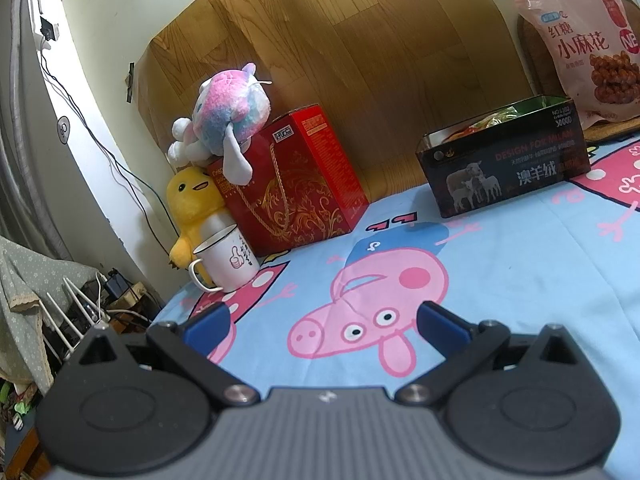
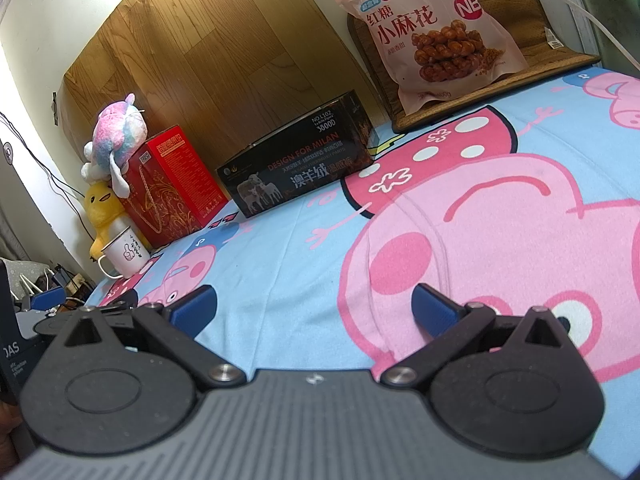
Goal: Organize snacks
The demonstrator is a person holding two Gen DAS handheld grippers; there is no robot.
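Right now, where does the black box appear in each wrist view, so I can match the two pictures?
Left wrist view: black box at right of centre, top open, wrappers visible inside.
Right wrist view: black box left of centre, seen lower, inside hidden.
Shared landmark: the red box stands to its left in both, against the wood panel.

A bed (image 1: 500, 280) covered in a light-blue cartoon-pig sheet is carrying everything. Along its far edge a red gift box (image 1: 296, 184) is standing toward the left corner, with a white enamel mug (image 1: 226, 262) sitting just in front of it. An open black box (image 1: 504, 168) is lying farther right, and a woven mat (image 2: 480, 96) is occupying the far right corner.
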